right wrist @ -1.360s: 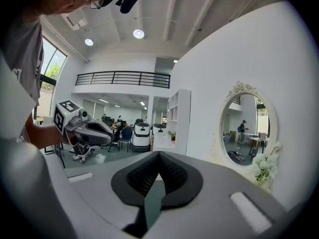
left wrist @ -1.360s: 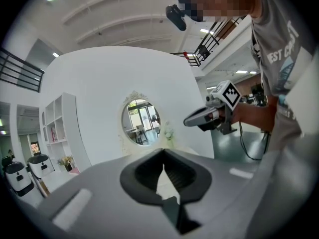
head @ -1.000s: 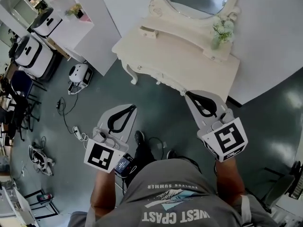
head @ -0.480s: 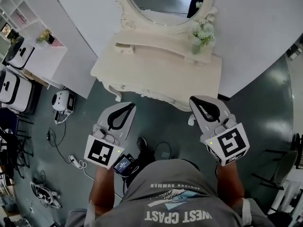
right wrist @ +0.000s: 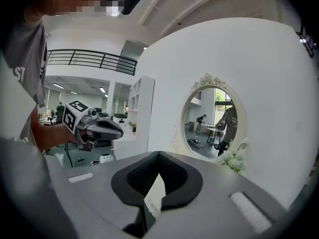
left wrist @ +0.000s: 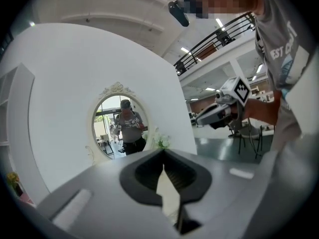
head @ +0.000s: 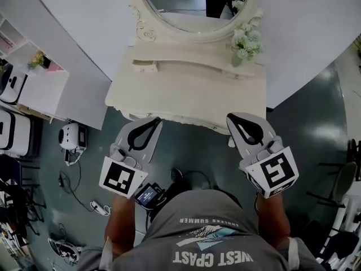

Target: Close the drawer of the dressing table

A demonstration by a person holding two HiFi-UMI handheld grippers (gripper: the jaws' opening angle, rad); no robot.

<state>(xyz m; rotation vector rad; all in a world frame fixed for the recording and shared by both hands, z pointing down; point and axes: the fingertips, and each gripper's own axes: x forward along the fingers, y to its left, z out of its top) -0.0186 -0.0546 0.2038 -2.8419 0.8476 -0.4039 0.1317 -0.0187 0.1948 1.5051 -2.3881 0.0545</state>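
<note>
Count: one table point(head: 186, 95), one oval mirror point(head: 194, 4), one flower vase point(head: 243, 38), and one small drawer point(head: 145, 66) on the raised back shelf towards the table's left edge. It appears to be pulled out slightly.

Table's front face is hidden from above; mirror top is cut off.

Two units: left hand-held gripper point(head: 151, 119) and right hand-held gripper point(head: 232, 117). Both have jaws together, holding nothing, and are near level at the table's front edge.

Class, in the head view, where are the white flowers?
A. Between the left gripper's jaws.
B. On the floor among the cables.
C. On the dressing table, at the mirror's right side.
C: the flowers stand on the dressing table, against the right rim of the mirror.
</note>
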